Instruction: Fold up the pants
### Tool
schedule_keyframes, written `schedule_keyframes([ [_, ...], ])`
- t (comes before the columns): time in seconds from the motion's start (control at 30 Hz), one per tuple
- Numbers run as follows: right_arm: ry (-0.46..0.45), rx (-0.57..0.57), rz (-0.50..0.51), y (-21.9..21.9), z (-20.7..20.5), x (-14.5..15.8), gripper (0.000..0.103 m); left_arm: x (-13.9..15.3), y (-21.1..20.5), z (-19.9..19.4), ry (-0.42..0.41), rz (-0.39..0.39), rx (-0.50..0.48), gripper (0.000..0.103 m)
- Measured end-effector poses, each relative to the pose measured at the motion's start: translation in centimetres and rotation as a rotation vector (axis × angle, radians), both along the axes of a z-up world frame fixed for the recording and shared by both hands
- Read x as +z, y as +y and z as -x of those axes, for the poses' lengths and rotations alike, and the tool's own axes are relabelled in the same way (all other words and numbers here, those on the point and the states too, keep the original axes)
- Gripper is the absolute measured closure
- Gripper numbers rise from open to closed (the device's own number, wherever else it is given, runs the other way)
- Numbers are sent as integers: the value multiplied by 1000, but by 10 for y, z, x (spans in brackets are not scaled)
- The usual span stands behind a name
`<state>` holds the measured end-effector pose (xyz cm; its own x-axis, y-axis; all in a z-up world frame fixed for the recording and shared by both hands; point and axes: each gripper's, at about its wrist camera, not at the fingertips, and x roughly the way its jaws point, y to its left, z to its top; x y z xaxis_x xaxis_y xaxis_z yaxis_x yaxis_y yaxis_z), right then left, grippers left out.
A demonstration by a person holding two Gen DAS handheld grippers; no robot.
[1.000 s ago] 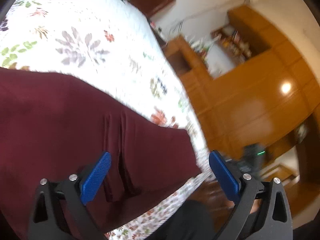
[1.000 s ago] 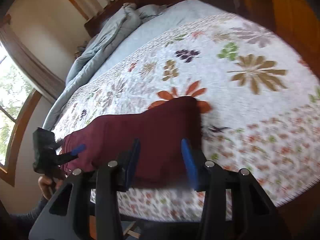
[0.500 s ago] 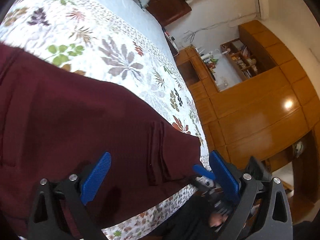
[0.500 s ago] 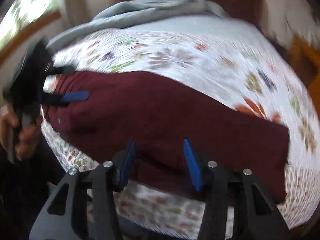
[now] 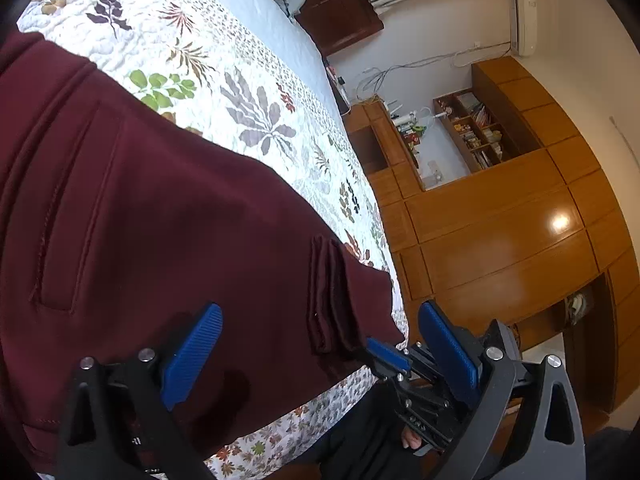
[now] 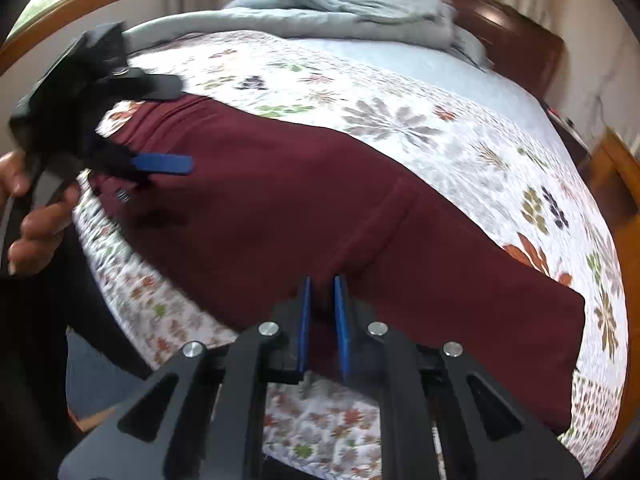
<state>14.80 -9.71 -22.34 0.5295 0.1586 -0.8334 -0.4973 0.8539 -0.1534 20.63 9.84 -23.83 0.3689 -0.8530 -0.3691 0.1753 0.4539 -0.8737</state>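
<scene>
While the left gripper [image 5: 316, 340] stands open over the pants [image 6: 280, 200], the right gripper [image 6: 322, 304] is closing, pinching their edge.

Bare quilt [image 6: 460, 92] beyond the pants [image 6: 280, 200]; bunched blanket [image 6: 320, 12] near headboard.

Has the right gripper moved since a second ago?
Yes. The right gripper has swung from the pants' end near the orange flower to their near edge, jaws closing on the fabric.

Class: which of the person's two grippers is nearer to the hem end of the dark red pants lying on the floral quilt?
Right. The right gripper is closing on the dark red pants near the hem; the left gripper hovers open at the waistband end.
</scene>
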Motion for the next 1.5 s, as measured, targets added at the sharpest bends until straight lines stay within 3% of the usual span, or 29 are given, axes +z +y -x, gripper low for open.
schedule_keyframes([
  [0.1,65,5,9,-3,-5,-23,90,-1,-2,0,0,-19,-7,4],
  [0.23,52,18,-66,-6,-4,-4,66,0,-3,1,-8,-39,-7,4],
  [0.3,42,5,-147,-16,-1,16,65,1,-4,2,-8,-46,-5,4],
  [0.4,-15,-109,-246,-62,0,49,62,7,-8,5,-17,-52,-7,4],
  [0.53,-50,-424,-419,-185,-26,71,62,26,-14,16,-46,-47,-18,4],
  [0.6,-1,-590,-593,-254,-53,63,62,39,-14,27,-75,-46,-15,4],
  [0.63,25,-616,-645,-270,-62,56,67,44,-13,32,-83,-47,-9,4],
  [0.73,134,-649,-691,-292,-98,21,68,54,1,55,-92,-53,40,4],
  [0.8,213,-642,-692,-286,-107,-2,69,56,18,70,-75,-60,101,4],
  [0.97,79,-487,-509,-225,-73,32,69,47,73,100,47,-103,350,4],
  [1.13,173,-219,-332,-104,-51,10,72,16,100,105,222,-125,551,4],
  [1.2,234,-177,-270,-71,-56,-9,70,3,106,105,285,-107,607,4],
  [1.27,236,-137,-205,-47,-58,-12,69,-9,110,106,334,-71,651,4],
  [1.4,226,-33,-208,-14,-73,20,69,-26,117,110,386,-1,719,4],
  [1.5,258,33,-250,9,-106,50,60,-35,121,106,385,63,744,4],
])
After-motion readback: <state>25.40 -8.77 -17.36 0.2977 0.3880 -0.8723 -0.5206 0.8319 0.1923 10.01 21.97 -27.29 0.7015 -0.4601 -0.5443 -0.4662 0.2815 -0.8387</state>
